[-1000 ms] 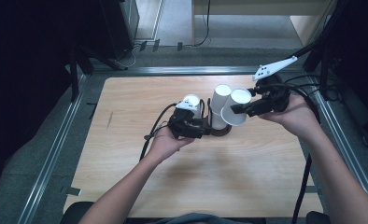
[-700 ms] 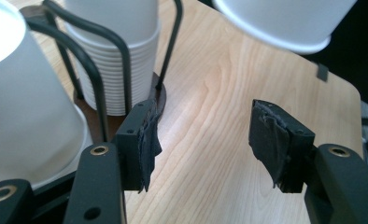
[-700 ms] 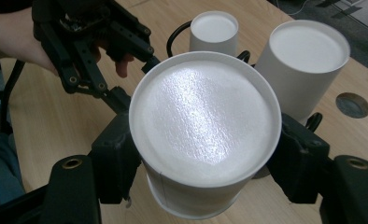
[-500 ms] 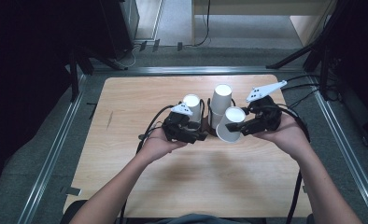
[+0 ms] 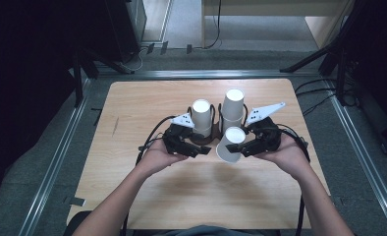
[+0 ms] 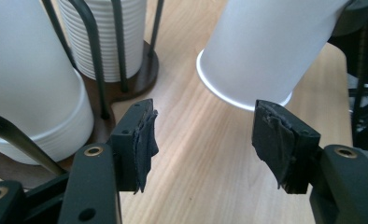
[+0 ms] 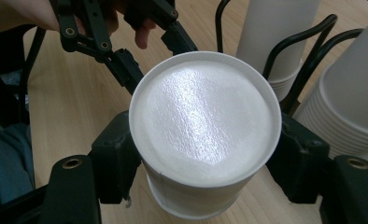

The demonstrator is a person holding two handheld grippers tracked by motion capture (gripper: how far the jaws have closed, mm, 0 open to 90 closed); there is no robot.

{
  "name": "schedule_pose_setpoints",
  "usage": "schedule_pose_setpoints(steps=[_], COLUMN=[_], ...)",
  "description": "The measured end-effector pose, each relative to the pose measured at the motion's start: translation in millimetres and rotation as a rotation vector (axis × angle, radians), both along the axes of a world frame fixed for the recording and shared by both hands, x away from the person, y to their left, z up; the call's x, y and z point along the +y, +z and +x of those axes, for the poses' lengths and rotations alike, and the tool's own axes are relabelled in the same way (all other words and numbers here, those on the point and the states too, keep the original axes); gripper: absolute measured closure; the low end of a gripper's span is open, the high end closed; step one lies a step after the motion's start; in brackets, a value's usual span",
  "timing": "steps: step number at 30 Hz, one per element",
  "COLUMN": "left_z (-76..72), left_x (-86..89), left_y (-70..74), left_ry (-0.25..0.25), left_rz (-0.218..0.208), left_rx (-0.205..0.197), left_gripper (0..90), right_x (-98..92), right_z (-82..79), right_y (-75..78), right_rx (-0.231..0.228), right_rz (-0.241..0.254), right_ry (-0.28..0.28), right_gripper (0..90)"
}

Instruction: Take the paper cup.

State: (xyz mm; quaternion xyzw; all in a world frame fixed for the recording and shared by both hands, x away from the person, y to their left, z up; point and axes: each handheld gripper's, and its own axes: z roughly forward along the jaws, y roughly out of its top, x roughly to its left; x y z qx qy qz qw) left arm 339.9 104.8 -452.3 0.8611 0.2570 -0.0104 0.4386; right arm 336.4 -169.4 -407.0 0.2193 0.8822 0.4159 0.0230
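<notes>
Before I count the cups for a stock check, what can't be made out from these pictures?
- Stack counts: in the left gripper view the stacks are cut off by the top edge.
- Held cup: in the right gripper view its rim is hidden behind its own base.
- Holder base: in the high view, hidden by cups and the left tool.

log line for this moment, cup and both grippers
right gripper: shut on paper cup, upside down | left gripper: open, jaws just opening, nothing between | cup stacks: in rack

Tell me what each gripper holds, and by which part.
Right gripper clamps the upside-down paper cup by its side wall, near the base. Left gripper holds nothing.
</notes>
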Motion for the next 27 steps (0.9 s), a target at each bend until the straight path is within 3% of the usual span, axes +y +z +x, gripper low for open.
schedule_pose_setpoints(steps=[2,7,10,13,16,27], left_z=[-1.2,-4.7,-7.6,-10.1,-10.0,-6.9], left_x=[0.7,2.5,3.5,6.7,6.0,7.3], left_y=[-2.3,-5.5,-5.3,-7.4,-9.4,-9.8], left_ry=[-0.018,-0.052,-0.057,-0.061,-0.077,-0.072], left_rz=[0.006,0.012,0.011,-0.027,-0.028,-0.048], left_rx=[0.006,0.027,0.010,0.017,0.030,0.014], left_gripper=[37.1,36.0,31.8,28.5,21.2,20.0], right_x=[0.3,2.7,2.8,2.8,2.6,7.0], right_z=[-2.6,-7.3,-9.1,-9.5,-9.8,-5.5], right_y=[-6.0,-14.7,-22.2,-26.7,-33.6,-35.5], right_rx=[0.004,0.016,0.015,0.020,0.033,0.034], right_rz=[0.027,0.022,0.031,0.035,0.046,0.057], right_ry=[0.014,0.025,0.039,0.038,0.036,0.034], right_gripper=[32.0,32.0,32.1,32.0,32.1,32.1])
